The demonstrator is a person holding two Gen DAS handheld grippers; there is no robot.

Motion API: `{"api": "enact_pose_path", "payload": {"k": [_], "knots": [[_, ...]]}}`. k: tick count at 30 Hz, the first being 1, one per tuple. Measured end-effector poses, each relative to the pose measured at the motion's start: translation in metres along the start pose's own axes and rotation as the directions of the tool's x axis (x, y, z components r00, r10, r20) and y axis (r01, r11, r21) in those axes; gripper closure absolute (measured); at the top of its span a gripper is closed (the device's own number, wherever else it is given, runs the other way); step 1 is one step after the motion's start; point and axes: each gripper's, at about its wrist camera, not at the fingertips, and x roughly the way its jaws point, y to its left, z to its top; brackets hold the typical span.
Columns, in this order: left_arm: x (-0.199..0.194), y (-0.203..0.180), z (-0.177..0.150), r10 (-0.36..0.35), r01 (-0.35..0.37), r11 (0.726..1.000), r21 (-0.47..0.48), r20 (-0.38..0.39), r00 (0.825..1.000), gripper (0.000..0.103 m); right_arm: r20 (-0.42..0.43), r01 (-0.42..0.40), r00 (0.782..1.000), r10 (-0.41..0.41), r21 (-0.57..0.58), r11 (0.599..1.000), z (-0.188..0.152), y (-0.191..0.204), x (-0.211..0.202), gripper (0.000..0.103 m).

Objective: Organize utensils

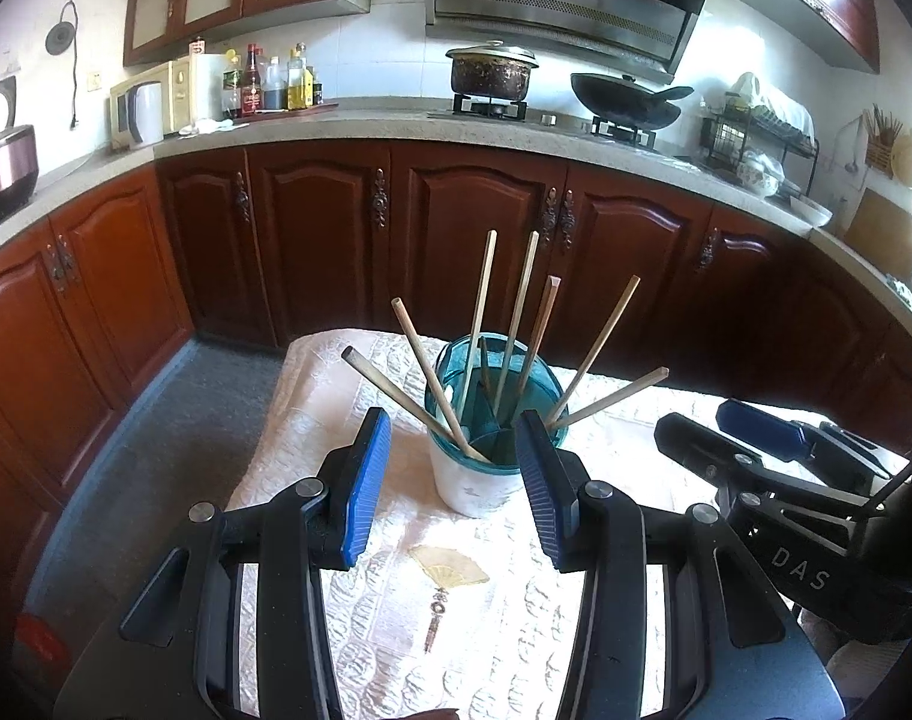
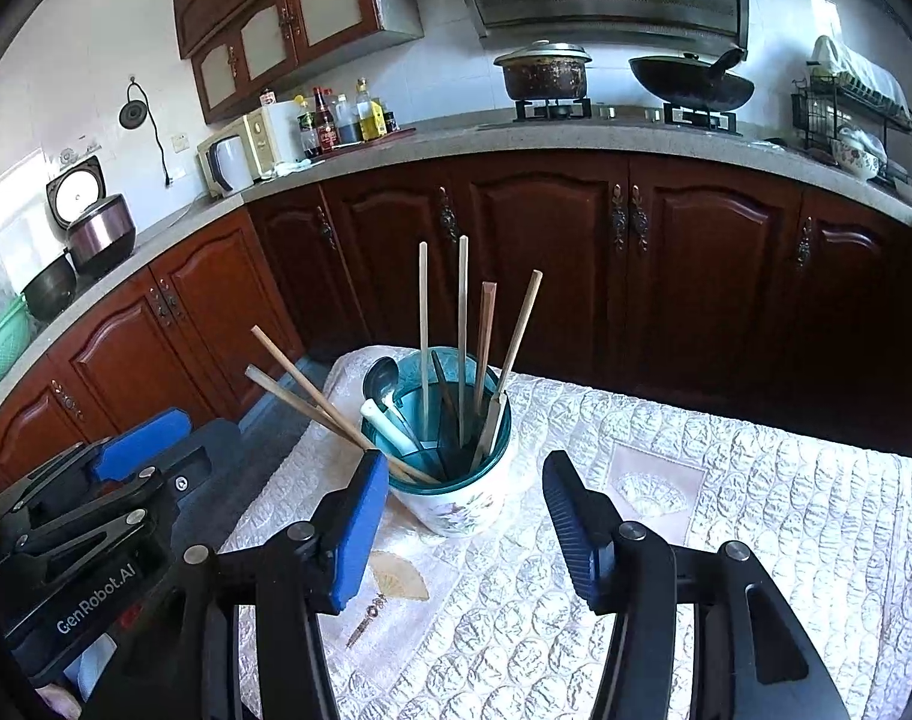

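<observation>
A: Seven-odd chopsticks (image 1: 519, 312) fanned out of one holder (image 1: 474, 480), middle of the quilted cloth (image 1: 312, 420). Standing upright, white body, teal insert at the rim.

B: Dead ahead of the left gripper (image 1: 454, 426), just past its fingertips. Framed squarely between the two blue pads (image 1: 366, 480). Spread wide, nothing pinched.

A: And from the other side?

B: Right gripper (image 2: 465, 462) parted too, empty. Holder ahead there as well, but off toward its left finger rather than centred. Left gripper probably the better lined up, then; hard to call which is truly nearer.

A: Lean of the sticks?

B: Three or so close to vertical at the far side of the rim, one of them reddish-brown. Two tipped low to the left, tops well out over the cloth. Two more slanting right in the left wrist view. Long axes splaying up and outward, none level.

A: Anything else in there?

B: Seen from the right wrist: a metal spoon (image 2: 379, 381) bowl-up at the left of the rim, a pale white handle (image 2: 387, 423) beside it, a dark stick low inside.

A: Contact anywhere?

B: Cannot tell whether a pad touches the rim. No grip on anything, either side.
</observation>
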Motion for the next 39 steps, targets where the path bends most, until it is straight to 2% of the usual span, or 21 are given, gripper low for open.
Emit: {"api": "enact_pose_path", "payload": {"k": [39], "knots": [[0.006, -0.001, -0.002, 0.026, -0.026, 1.000, 0.009, -0.004, 1.000, 0.060, -0.032, -0.006, 0.999, 0.006, -0.007, 1.000, -0.006, 0.003, 0.014, 0.051]]}}
